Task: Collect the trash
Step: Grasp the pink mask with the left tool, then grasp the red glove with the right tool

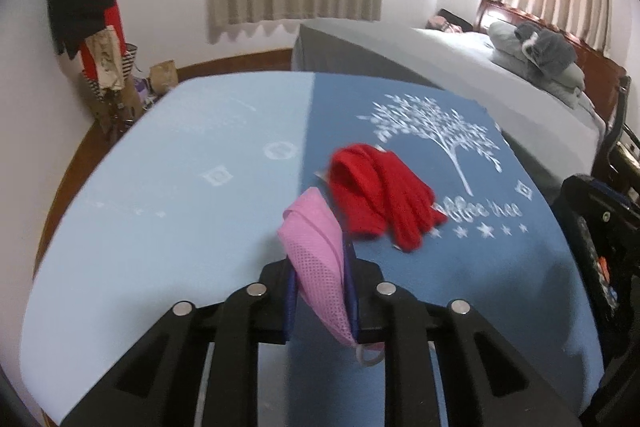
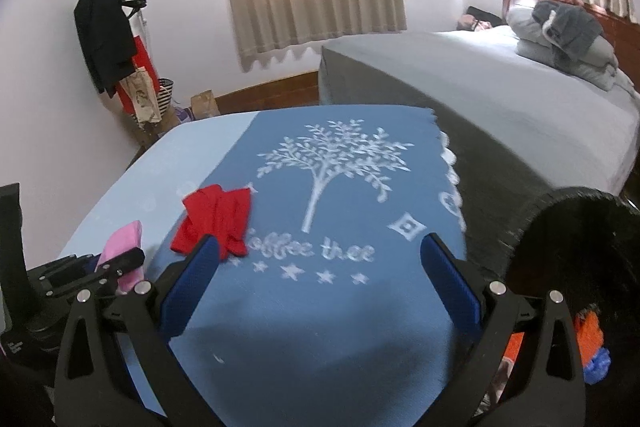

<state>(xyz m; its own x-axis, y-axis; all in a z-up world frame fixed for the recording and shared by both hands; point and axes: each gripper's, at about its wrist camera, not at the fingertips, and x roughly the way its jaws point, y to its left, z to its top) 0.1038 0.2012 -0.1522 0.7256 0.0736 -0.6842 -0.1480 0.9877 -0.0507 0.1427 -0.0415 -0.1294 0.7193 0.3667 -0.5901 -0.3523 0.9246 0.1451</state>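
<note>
My left gripper (image 1: 320, 263) is shut on a pink mesh cloth (image 1: 316, 251) and holds it above the blue tablecloth (image 1: 160, 207). The pink cloth also shows in the right wrist view (image 2: 120, 247), in the left gripper at the far left. A crumpled red cloth (image 1: 380, 195) lies on the table just beyond and right of the left gripper; it also shows in the right wrist view (image 2: 216, 219). My right gripper (image 2: 320, 267) is open and empty above the tablecloth's tree print (image 2: 332, 163), right of the red cloth.
A black bin (image 2: 580, 267) with orange and blue items inside stands at the table's right side; it also shows in the left wrist view (image 1: 600, 247). A grey bed (image 2: 500, 99) lies beyond the table. A coat stand (image 2: 104, 35) with clothes and bags stands in the far left corner.
</note>
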